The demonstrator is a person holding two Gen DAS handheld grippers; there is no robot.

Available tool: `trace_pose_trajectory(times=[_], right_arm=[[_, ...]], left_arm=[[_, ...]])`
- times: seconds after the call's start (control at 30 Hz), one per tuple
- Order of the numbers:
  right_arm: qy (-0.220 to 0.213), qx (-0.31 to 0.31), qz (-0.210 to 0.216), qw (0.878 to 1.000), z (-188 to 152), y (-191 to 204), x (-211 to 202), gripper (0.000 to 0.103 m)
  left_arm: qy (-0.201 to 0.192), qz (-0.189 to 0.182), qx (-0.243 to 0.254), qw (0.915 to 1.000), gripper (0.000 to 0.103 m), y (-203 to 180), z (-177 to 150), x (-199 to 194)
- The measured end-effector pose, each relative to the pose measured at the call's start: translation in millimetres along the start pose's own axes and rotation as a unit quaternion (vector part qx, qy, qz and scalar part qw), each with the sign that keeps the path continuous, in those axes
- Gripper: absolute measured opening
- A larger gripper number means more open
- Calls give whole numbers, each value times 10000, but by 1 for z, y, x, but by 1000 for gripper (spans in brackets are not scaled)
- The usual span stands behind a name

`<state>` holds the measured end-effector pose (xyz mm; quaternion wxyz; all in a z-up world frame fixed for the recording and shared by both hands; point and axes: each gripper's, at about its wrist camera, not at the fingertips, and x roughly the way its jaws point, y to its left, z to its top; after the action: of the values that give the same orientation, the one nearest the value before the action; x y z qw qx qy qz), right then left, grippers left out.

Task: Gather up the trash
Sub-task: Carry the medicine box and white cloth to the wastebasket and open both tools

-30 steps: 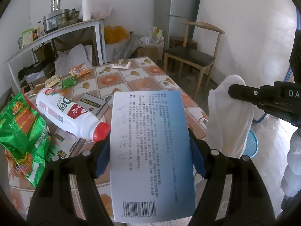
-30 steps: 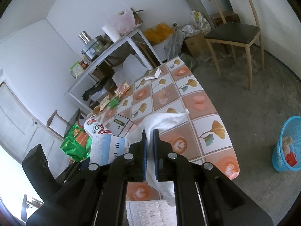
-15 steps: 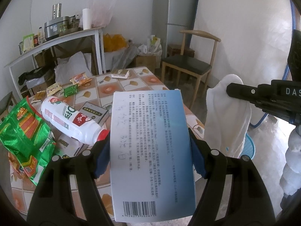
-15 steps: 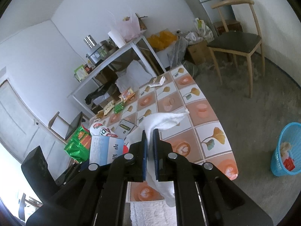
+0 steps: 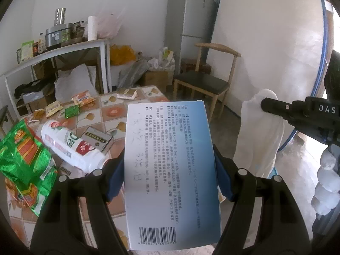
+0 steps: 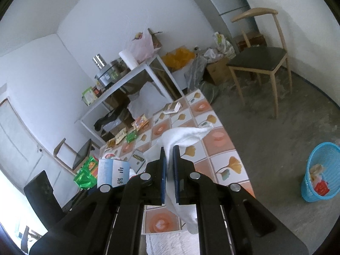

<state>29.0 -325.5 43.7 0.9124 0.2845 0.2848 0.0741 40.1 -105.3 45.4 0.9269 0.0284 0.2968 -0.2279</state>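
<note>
- Both grippers have been raised since the earlier frame; the refrigerator and more wall are now seen above the tiled tabletop (image 5: 119, 114).
- The flat blue-and-white printed carton (image 5: 170, 176) is clamped between the widely spread fingers of the left gripper (image 5: 170, 173), held above the tabletop's near edge.
- The white crumpled tissue (image 6: 180, 137) is pinched in the nearly closed fingers of the right gripper (image 6: 169, 170), draped off the tabletop's side.
- Open concrete floor lies between the tabletop edge and the blue plastic waste basket (image 6: 324, 170), well apart.
</note>
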Motion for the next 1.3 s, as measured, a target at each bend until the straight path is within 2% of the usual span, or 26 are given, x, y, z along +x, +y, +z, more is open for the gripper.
trace_pose_trajectory(times=[0.23, 0.4, 0.57, 0.67, 0.77, 0.93, 1.07, 1.3], right_arm=[[-273, 150, -185, 9993, 6, -17, -20, 7], [-534, 321, -411, 9972, 6, -37, -42, 7], [-859, 594, -907, 9904, 5, -72, -77, 7], [-1041, 795, -1290, 9829, 6, -99, -100, 7], [-1218, 1052, -1667, 9728, 6, -131, -120, 7], [-1340, 1655, -2059, 9551, -1, -197, -139, 7], [-1274, 2054, -2335, 9419, -7, -254, -133, 7], [-1162, 2706, -2621, 9190, -9, -346, -109, 7]], left_arm=[[-47, -254, 66, 9996, 69, -13, 14, 6], [11, -596, 47, 9982, 69, -25, 24, 16], [125, -1087, 77, 9940, 69, -50, 36, 33], [258, -1499, 132, 9883, 69, -74, 47, 50], [427, -1886, 251, 9808, 69, -103, 56, 69], [928, -2485, 460, 9631, 69, -166, 57, 118], [1366, -2857, 610, 9466, 69, -221, 49, 167], [2114, -3218, 915, 9184, 69, -320, 23, 252]])
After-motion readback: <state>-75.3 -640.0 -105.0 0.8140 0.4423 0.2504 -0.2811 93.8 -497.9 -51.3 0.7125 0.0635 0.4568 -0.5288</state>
